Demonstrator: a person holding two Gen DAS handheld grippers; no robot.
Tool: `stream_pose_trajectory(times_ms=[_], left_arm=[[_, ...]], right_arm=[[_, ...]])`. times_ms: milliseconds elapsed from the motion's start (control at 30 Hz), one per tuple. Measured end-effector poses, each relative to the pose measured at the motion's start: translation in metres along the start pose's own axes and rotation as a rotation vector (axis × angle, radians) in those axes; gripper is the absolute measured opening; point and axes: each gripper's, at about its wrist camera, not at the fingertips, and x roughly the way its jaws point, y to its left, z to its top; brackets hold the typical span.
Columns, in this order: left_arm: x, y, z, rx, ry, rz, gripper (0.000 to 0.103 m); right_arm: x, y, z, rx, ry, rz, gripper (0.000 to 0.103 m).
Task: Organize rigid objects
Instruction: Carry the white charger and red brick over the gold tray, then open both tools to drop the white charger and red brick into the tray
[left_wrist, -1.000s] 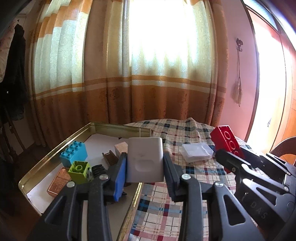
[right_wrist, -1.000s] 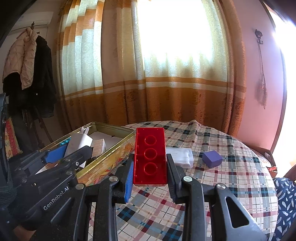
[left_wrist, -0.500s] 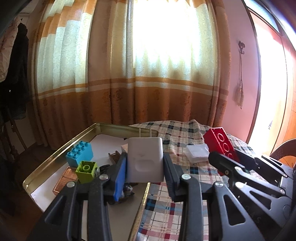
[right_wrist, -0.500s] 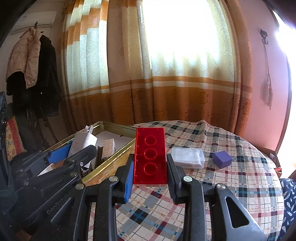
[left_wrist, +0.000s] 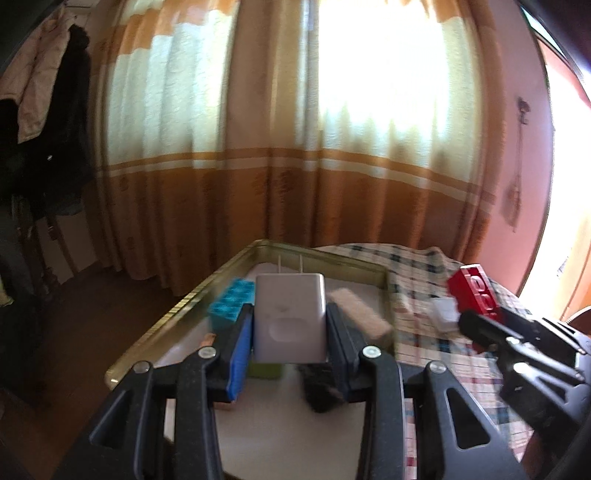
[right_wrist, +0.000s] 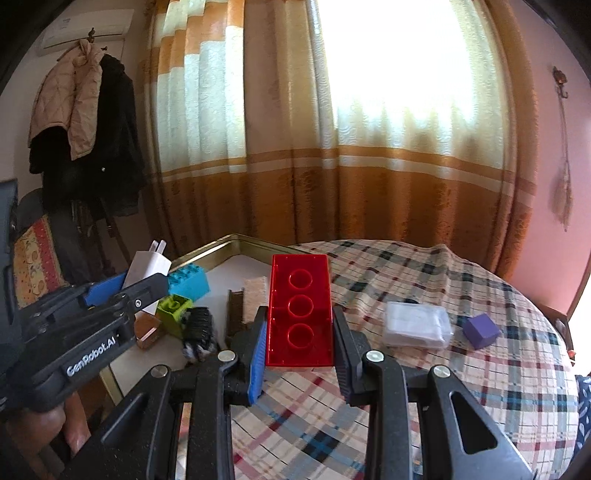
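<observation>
My left gripper (left_wrist: 290, 332) is shut on a white plug charger (left_wrist: 290, 317), held above the gold metal tray (left_wrist: 177, 314); the same charger (right_wrist: 147, 267) shows at the left of the right wrist view. My right gripper (right_wrist: 299, 332) is shut on a flat red brick (right_wrist: 299, 310) with three round holes, over the tray's right rim and the checked tablecloth (right_wrist: 461, 288). Inside the tray lie a blue brick (right_wrist: 188, 282), a green brick (right_wrist: 173, 308), a tan block (right_wrist: 255, 295), a brown piece (right_wrist: 234, 306) and a black object (right_wrist: 199, 326).
On the cloth to the right sit a clear plastic box (right_wrist: 415, 325) and a small purple cube (right_wrist: 480, 330). Curtains (right_wrist: 332, 147) hang behind the table. Coats (right_wrist: 85, 122) hang at the left above a patterned chair (right_wrist: 35, 258).
Both grippers have moved left over the tray with their objects still held. The blue brick and tray now sit more centrally ahead of the left gripper; the left view is blurred.
</observation>
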Motion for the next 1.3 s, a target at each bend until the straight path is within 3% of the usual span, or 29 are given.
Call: stream_pose_trajectory(times_ms=[333,533,867,933,1000,1067,1167,1233,1300], left_arm=[[0.022,0.044,0.009,-0.034,0.082,0.103,0.037],[0.042,0.05,0.004,-0.019,0.168,0.097,0.037],[0.048,0.055,0.0,-0.012,0.205,0.114,0.037],[0.047,0.055,0.001,-0.007,0.198,0.125,0.039],[0.044,0.055,0.003,-0.009,0.189,0.137,0.054],[0.039,0.055,0.005,-0.015,0.171,0.155,0.075],[0.033,0.056,0.008,-0.039,0.152,0.147,0.093],[0.029,0.052,0.009,-0.041,0.136,0.145,0.102],[0.027,0.046,0.01,-0.027,0.136,0.142,0.102]], right_arm=[[0.031,0.038,0.015,-0.056,0.087,0.103,0.034],[0.058,0.053,0.018,-0.073,0.165,0.152,0.034],[0.081,0.068,0.016,-0.106,0.23,0.196,0.034],[0.082,0.071,0.015,-0.12,0.226,0.189,0.041],[0.081,0.072,0.015,-0.122,0.223,0.195,0.047],[0.078,0.071,0.014,-0.122,0.219,0.197,0.05],[0.067,0.064,0.015,-0.118,0.201,0.192,0.056],[0.059,0.054,0.016,-0.112,0.187,0.174,0.062],[0.052,0.042,0.017,-0.093,0.174,0.167,0.067]])
